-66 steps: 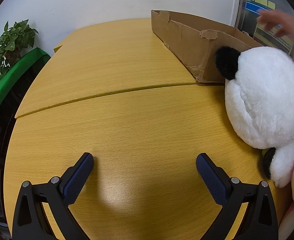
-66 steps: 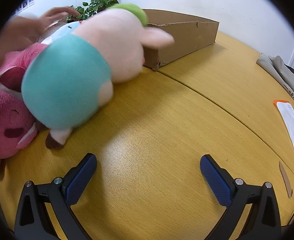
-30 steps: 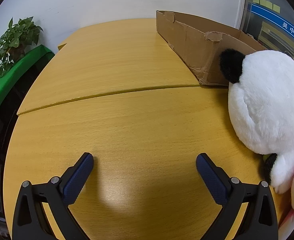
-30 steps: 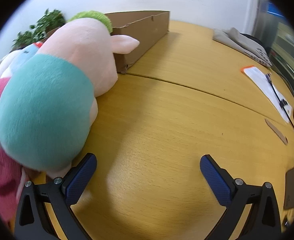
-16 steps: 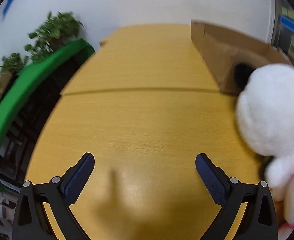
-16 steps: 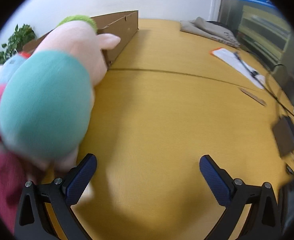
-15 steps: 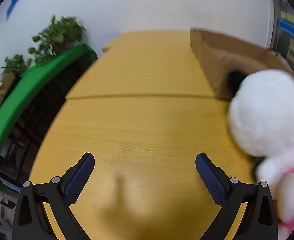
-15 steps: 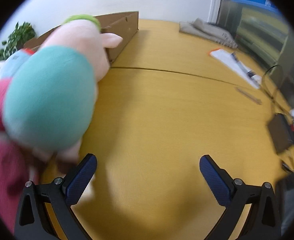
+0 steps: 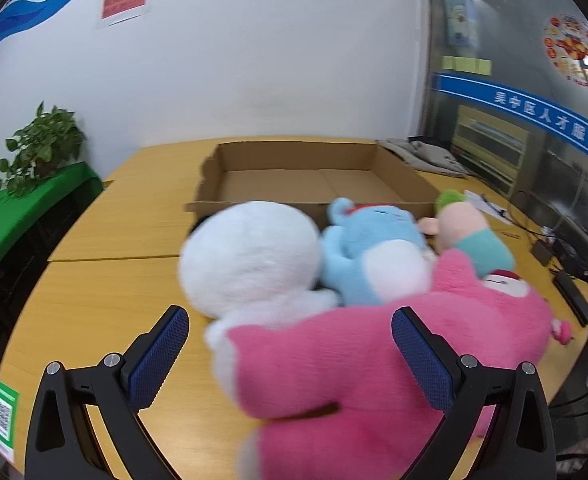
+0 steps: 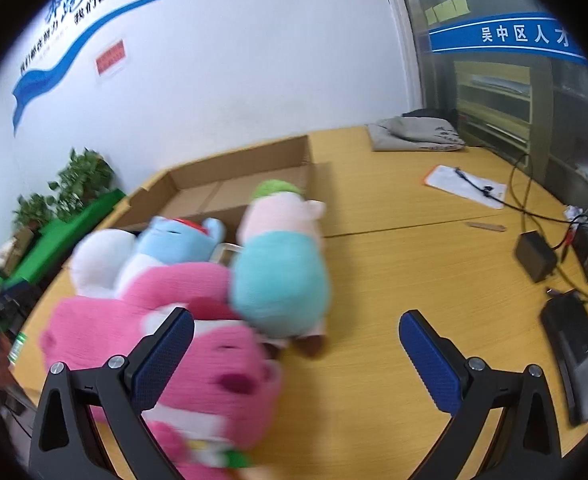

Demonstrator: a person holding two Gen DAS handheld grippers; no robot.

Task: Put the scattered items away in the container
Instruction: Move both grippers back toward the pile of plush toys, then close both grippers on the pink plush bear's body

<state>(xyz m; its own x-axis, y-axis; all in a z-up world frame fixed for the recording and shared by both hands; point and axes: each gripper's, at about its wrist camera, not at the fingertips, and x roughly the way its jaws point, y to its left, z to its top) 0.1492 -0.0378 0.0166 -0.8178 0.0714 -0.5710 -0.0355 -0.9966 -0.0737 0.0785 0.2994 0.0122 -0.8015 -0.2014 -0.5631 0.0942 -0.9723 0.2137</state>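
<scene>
Yellow wood-grain worktop [image 9: 106, 292], white wall behind; potted plant [image 9: 40, 146] at 10 o'clock. Four plush toys clustered, pink plush [image 9: 373, 364] nearest; empty cardboard box [image 9: 313, 176] at 12 o'clock behind them. Left hand-held gripper [image 9: 290, 354] and right hand-held gripper [image 10: 295, 360] were spread wide, holding nothing.

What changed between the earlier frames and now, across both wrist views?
Both grippers rose and pulled back: the left gripper swung right toward the pink plush, the right gripper left. The hand seen earlier is gone. Jaws stayed open and empty; the plush pile remains outside the empty cardboard box.
</scene>
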